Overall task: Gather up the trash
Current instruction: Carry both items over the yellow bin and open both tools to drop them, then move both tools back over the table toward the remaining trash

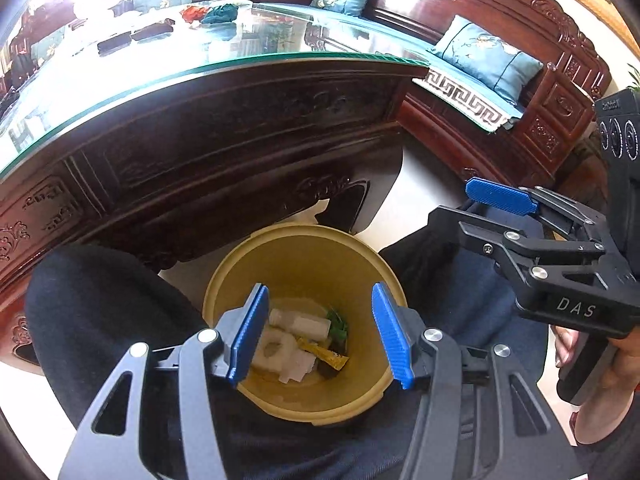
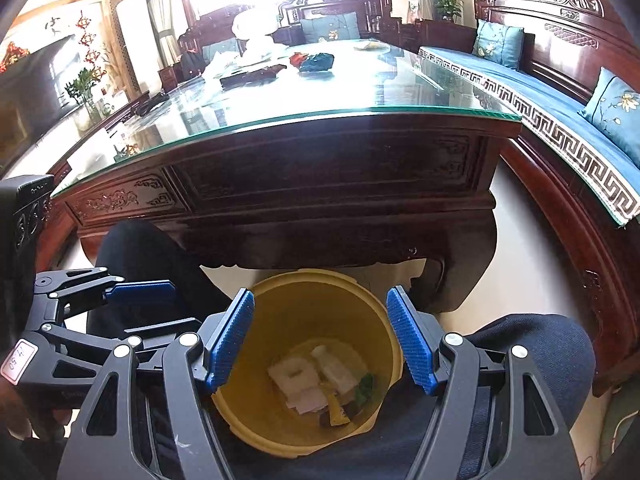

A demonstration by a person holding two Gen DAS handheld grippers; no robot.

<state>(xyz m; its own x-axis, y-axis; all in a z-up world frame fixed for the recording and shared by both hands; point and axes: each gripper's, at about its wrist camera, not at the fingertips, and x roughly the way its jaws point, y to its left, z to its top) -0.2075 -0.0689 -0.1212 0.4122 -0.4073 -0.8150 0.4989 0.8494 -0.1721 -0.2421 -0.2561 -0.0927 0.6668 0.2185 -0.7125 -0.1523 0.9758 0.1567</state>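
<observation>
Both tongs, left (image 1: 320, 332) and right (image 2: 320, 340), are hanging released over the bin (image 1: 304, 256); reaching for counter (image 2: 280, 92) trash risks knocking it over.

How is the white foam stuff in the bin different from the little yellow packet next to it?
The white foam pieces are chunky and bigger, one with a hole in it; the yellow packet is small, flat and thin. The foam is plain white, the packet yellow-brown. Both lie at the bottom of the yellow bin.

Bin (image 1: 304, 264): matt yellow plastic, smooth. Surface (image 2: 320, 92): glossy glass over dark carved wood. Gripper pads (image 1: 250, 334): ribbed blue plastic. Cushions (image 1: 488, 58): blue cloth.
</observation>
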